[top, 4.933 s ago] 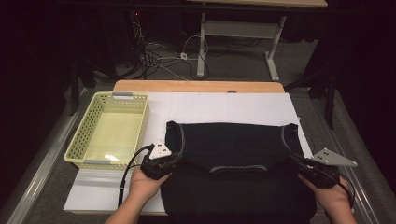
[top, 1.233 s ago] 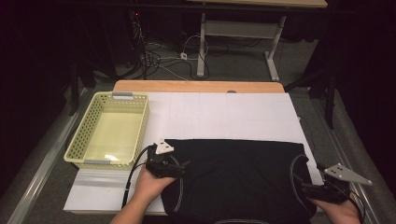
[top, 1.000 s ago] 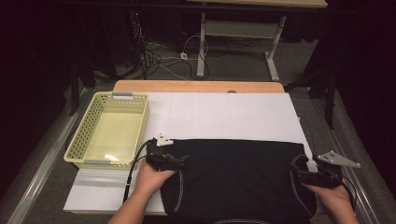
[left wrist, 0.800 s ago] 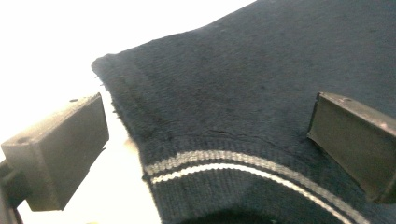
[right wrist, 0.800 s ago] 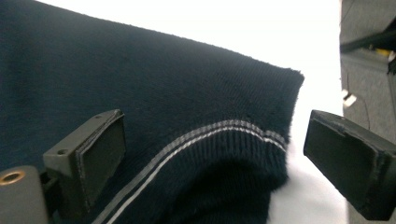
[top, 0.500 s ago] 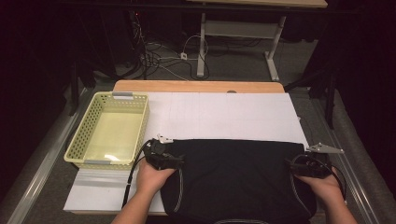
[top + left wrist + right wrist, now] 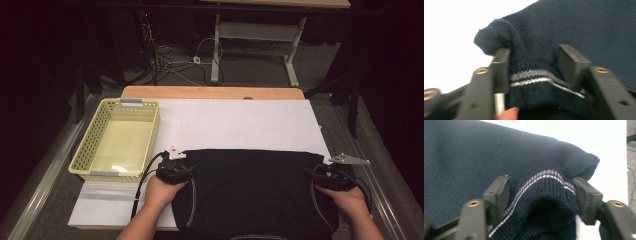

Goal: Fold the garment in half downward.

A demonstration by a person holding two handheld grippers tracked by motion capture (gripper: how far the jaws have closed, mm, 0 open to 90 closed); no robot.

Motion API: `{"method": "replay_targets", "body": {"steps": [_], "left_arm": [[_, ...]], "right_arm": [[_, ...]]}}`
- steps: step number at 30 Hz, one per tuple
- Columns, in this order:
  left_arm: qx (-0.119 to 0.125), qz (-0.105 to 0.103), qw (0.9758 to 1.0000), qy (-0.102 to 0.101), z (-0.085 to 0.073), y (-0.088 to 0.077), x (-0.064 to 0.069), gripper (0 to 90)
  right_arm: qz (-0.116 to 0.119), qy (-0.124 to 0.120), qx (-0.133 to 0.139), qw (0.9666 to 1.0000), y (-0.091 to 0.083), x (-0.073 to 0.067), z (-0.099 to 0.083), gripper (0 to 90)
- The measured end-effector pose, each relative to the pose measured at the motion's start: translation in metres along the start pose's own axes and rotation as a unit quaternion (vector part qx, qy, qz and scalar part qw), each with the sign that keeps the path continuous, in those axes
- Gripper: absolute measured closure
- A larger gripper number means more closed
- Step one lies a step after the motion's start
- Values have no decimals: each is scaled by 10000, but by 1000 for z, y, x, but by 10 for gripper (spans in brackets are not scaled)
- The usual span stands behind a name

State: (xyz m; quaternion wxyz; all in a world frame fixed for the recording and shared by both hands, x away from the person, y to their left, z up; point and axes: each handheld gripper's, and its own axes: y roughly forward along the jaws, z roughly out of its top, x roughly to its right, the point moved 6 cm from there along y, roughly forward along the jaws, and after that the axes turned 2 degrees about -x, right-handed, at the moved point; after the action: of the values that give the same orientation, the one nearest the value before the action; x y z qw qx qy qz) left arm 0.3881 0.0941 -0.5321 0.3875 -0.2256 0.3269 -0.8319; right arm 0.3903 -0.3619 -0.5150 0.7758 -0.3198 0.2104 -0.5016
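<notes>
A dark navy knit garment (image 7: pixel 250 190) with thin white stripes at its edge lies folded on the white sheet (image 7: pixel 240 125). My left gripper (image 7: pixel 188 170) is at its far left corner. In the left gripper view the gripper (image 7: pixel 534 53) has just been closing, and the striped edge (image 7: pixel 534 77) lies flat between its jaws. My right gripper (image 7: pixel 314 175) is at the far right corner. In the right gripper view the gripper (image 7: pixel 541 181) has also been closing, and a rolled hump of the garment (image 7: pixel 474 150) fills the gap and touches both jaws.
A pale yellow mesh basket (image 7: pixel 154 125) stands on the table at the left, just beyond my left hand. The wooden table edge (image 7: pixel 210 92) runs along the far side. Bare white sheet lies between the garment and that edge.
The garment, earlier spread with its straps showing, now lies folded with a straight far edge. My right hand has come up to the right corner. Both grippers' jaws have narrowed around the fabric.
</notes>
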Motion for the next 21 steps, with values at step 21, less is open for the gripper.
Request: {"method": "replay_targets", "body": {"steps": [21], "left_arm": [[617,-96,9974,349,32,-34,5,766]], "right_arm": [[-338,-568,645,9957,-33,-17,30,792]]}}
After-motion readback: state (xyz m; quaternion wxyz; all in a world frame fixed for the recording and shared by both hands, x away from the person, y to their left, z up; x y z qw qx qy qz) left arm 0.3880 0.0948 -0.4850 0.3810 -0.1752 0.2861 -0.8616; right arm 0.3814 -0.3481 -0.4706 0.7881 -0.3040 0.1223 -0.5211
